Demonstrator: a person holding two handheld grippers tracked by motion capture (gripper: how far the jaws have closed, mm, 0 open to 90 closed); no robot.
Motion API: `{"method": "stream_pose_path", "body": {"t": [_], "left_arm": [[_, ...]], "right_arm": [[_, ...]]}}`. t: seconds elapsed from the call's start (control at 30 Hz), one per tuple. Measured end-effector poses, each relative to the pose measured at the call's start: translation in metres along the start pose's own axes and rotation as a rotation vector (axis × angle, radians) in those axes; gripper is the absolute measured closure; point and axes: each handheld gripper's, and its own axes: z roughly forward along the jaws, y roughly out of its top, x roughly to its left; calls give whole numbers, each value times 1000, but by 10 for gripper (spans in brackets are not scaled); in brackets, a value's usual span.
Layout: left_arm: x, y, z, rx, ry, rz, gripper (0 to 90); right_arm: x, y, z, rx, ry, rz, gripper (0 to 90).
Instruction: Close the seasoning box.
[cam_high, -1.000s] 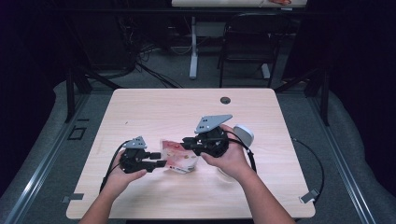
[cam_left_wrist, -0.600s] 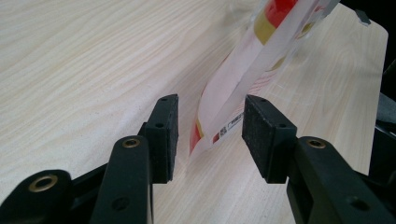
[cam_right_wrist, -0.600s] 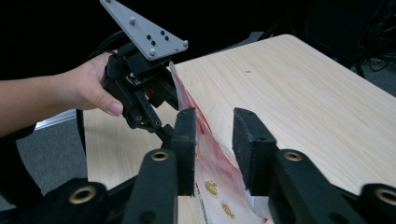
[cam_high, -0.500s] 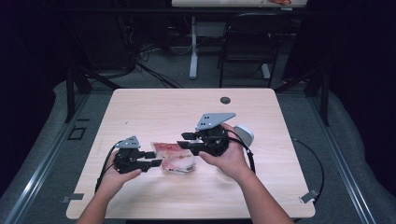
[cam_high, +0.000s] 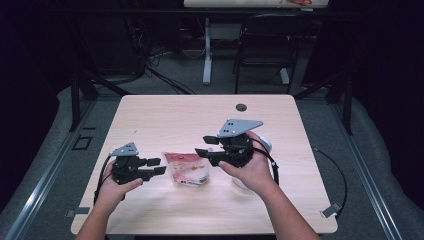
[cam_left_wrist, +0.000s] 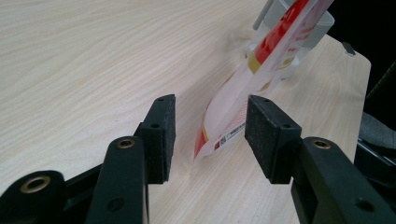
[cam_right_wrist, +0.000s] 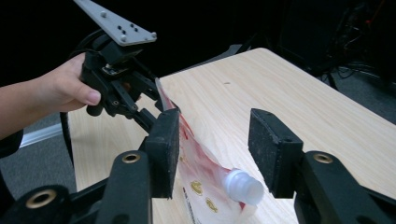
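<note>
A clear pouch (cam_high: 187, 169) with red print and a white spout cap (cam_right_wrist: 243, 186) lies on the wooden table (cam_high: 175, 115) between my two grippers. My left gripper (cam_high: 161, 166) sits just left of it. Its jaws have been opening and stand open, with the pouch's edge (cam_left_wrist: 233, 116) ahead between the pads and untouched. My right gripper (cam_high: 201, 145) hovers over the pouch's right end. Its jaws have just been opening too and stand open (cam_right_wrist: 212, 140), the spout end lying loose below them.
A white cup (cam_high: 265, 145) stands on the table behind the right hand. A dark round grommet (cam_high: 241, 107) sits near the far edge. Cables trail from both grippers. A chair (cam_high: 260, 45) and a table leg stand beyond the table.
My left gripper has drawn back to the left, away from the pouch. The right gripper's jaws have spread apart, and the pouch now rests on the table.
</note>
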Motion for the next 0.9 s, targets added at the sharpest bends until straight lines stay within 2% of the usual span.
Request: {"method": "stream_pose_path", "body": {"t": [0.1,0.23,0.4,0.5,0.63,0.77,0.8,0.9], "left_arm": [[1,1,-5,7,13,0,534],[3,2,-11,-2,26,-6,527],[6,1,-15,-9,51,-10,507],[9,0,-17,-15,61,-12,504],[11,-1,-19,-13,85,-24,489],[13,-1,-20,-24,92,-31,488],[13,-1,-20,-26,93,-32,488],[13,-1,-21,-28,99,-40,486]], "right_arm": [[-2,1,-5,1,-23,9,495],[-5,0,-10,30,-77,15,457],[-8,-3,-17,44,-88,32,413],[-13,-5,-21,63,-103,25,399],[-20,-10,-26,70,-85,58,354],[-27,-17,-29,108,-100,78,354],[-29,-19,-30,114,-117,77,361],[-34,-24,-33,149,-123,83,396]]}}
